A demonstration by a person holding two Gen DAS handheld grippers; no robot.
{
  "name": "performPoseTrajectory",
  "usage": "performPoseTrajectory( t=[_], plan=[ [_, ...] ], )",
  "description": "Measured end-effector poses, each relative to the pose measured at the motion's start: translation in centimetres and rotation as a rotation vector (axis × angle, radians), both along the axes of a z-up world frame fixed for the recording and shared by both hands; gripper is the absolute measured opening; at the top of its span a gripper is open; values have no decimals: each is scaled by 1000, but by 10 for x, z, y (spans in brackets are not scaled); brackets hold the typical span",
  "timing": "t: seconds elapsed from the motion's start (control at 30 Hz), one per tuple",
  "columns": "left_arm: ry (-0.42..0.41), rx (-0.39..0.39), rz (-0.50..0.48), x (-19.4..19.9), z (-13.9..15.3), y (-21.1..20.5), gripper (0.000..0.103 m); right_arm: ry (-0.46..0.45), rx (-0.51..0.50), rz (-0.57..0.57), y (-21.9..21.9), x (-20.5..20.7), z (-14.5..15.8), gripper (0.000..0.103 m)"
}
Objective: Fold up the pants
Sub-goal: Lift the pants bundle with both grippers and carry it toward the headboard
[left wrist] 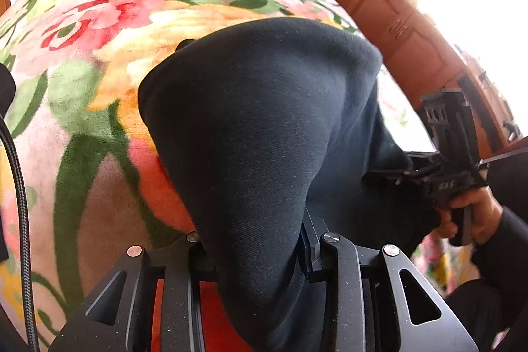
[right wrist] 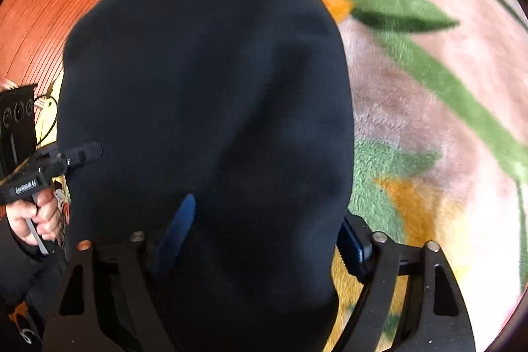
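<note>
Dark navy pants (left wrist: 264,127) hang bunched between both grippers above a floral blanket (left wrist: 85,32). My left gripper (left wrist: 260,253) is shut on the pants; the cloth drapes over its jaws and hides the fingertips. My right gripper (right wrist: 260,249) is also shut on the pants (right wrist: 211,94), with a blue pad (right wrist: 180,228) showing at the left and cloth covering most of the view. The right gripper also shows in the left wrist view (left wrist: 389,178), held by a hand and pinching the pants' edge. The left gripper shows in the right wrist view (right wrist: 84,152), clamped on the cloth.
The floral blanket (right wrist: 429,88) covers the bed below. A wooden cabinet (left wrist: 389,9) with clutter on top runs along the right side in the left wrist view. A wooden door (right wrist: 43,9) stands at the upper left in the right wrist view.
</note>
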State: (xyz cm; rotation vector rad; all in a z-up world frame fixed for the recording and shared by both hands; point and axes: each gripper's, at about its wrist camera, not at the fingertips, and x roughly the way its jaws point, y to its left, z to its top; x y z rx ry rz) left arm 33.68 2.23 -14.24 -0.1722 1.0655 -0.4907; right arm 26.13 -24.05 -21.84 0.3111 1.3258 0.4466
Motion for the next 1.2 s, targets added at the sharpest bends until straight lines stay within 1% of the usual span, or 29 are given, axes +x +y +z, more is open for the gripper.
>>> performPoseTrajectory(
  t=[0.03, 0.07, 0.13, 0.17, 0.23, 0.27, 0.3, 0.33, 0.4, 0.47, 0.53, 0.6, 0.7, 0.77, 0.93, 1.07, 1.2],
  plan=[
    [-3, 13, -4, 0, -3, -2, 36, 10, 14, -8, 9, -4, -4, 83],
    [3, 10, -2, 2, -7, -2, 37, 18, 28, -18, 8, -4, -8, 84],
    [20, -20, 10, 3, -12, 2, 37, 23, 44, -22, 10, -4, -11, 84],
    [17, -20, 9, 4, -11, 2, 37, 24, 53, -24, 9, -5, -12, 81],
    [-15, 3, -6, 0, -7, -3, 34, 1, 94, -4, 11, -10, -5, 58],
    [-35, 19, -17, -4, -2, -6, 34, -10, 112, -9, 11, -14, -1, 55],
    [-54, 31, -22, -8, 5, -8, 33, -21, 114, -11, 12, -19, 5, 49],
    [-67, 35, -26, -11, 12, -11, 33, -34, 113, -11, 14, -22, 10, 45],
    [-107, 53, -34, -19, 27, -12, 32, -63, 109, -18, 13, -29, 25, 41],
    [-141, 51, -23, -29, 44, -9, 32, -99, 114, -19, 19, -40, 43, 40],
    [-161, 33, -3, -37, 60, 0, 32, -136, 113, -19, 26, -48, 60, 40],
    [-197, 24, 5, -47, 76, 13, 32, -183, 128, -31, 34, -54, 84, 40],
    [-249, 32, 20, -61, 103, 29, 32, -255, 138, -36, 47, -59, 117, 40],
    [-278, 43, 34, -67, 120, 44, 32, -287, 140, -34, 62, -60, 134, 40],
    [-352, 86, 94, -83, 154, 99, 32, -372, 147, -22, 118, -56, 175, 40],
    [-388, 123, 144, -98, 177, 151, 32, -413, 166, 9, 168, -46, 197, 40],
    [-411, 168, 189, -106, 195, 207, 32, -435, 191, 52, 233, -27, 214, 40]
  ],
)
